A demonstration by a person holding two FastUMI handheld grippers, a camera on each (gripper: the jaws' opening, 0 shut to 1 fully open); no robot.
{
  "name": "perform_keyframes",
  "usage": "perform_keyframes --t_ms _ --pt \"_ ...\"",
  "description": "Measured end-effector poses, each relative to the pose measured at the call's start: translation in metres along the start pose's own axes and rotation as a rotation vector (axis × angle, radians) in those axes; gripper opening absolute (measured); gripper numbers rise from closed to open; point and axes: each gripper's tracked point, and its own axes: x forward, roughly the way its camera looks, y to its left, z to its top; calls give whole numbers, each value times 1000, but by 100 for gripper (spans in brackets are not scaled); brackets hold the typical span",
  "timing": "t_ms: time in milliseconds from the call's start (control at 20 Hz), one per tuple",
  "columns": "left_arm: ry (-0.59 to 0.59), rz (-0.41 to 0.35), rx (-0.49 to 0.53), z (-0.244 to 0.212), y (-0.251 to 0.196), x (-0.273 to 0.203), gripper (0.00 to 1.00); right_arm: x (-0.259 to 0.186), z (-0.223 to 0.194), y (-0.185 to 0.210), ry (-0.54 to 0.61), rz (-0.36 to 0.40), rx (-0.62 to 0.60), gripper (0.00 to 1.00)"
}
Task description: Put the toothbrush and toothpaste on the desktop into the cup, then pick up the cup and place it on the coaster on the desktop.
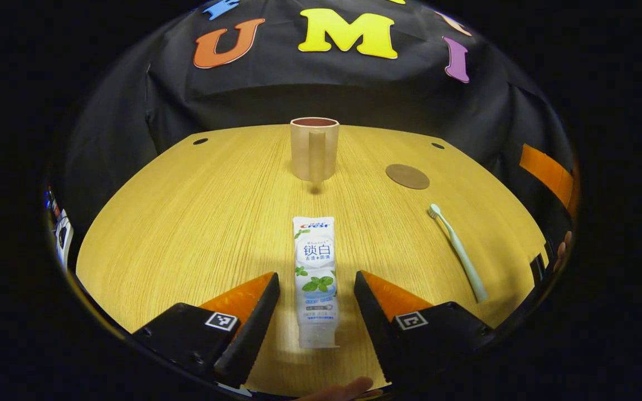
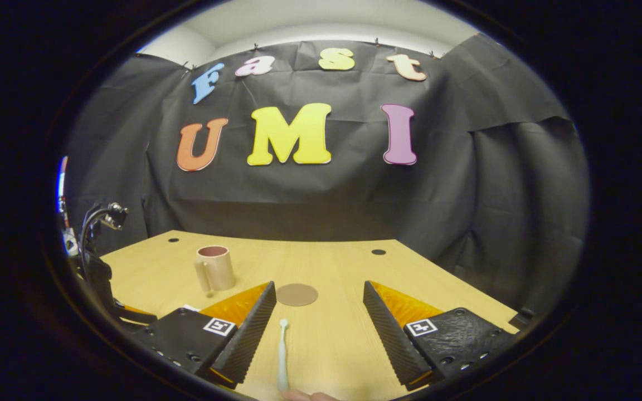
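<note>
A white toothpaste tube (image 1: 315, 278) lies flat on the wooden desktop (image 1: 198, 223), pointing away from me. My left gripper (image 1: 315, 275) is open, one finger on each side of the tube's near half and a gap on both sides. Beyond it stands the beige cup (image 1: 314, 149), upright, handle towards me. The round brown coaster (image 1: 407, 176) lies to its right, with the pale toothbrush (image 1: 457, 250) nearer, head pointing away. My right gripper (image 2: 319, 286) is open above the toothbrush (image 2: 282, 351), which lies nearer its left finger. Ahead are the coaster (image 2: 297, 294) and cup (image 2: 215, 268).
Small dark holes (image 1: 200, 141) mark the desktop's far corners. In the right gripper view, the other gripper's dark body with a cable (image 2: 98, 262) shows at the left edge. A hand's fingertip (image 1: 343, 389) shows at the bottom. The black cloth wall closes the back.
</note>
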Motion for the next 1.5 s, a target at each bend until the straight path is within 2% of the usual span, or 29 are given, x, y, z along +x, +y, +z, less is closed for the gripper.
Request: perform_keyframes --t_ms 150,200,350,400,450,650,850,1100,1500 --pt "21 -10 12 -4 -2 3 81 -2 0 1 -1 3 -7 95" --pt "20 -25 16 -3 -4 2 73 -2 1 3 -3 5 -6 95" --pt "11 -21 5 -2 1 4 60 -1 -2 2 1 3 -6 95" --pt "9 -25 -3 -2 1 5 51 0 -3 2 6 4 -6 95" --pt "7 -29 -7 -2 1 3 48 0 -4 2 11 4 -5 95" --pt "-20 -34 9 1 1 4 42 3 -7 2 20 1 -7 95" --pt "-86 -58 -7 9 -4 -4 41 7 -15 5 43 7 -8 95" --pt "-259 -27 17 45 0 -30 41 18 -33 10 86 8 -19 95" --pt "-515 22 23 92 12 -78 41 41 -91 34 278 64 16 95"
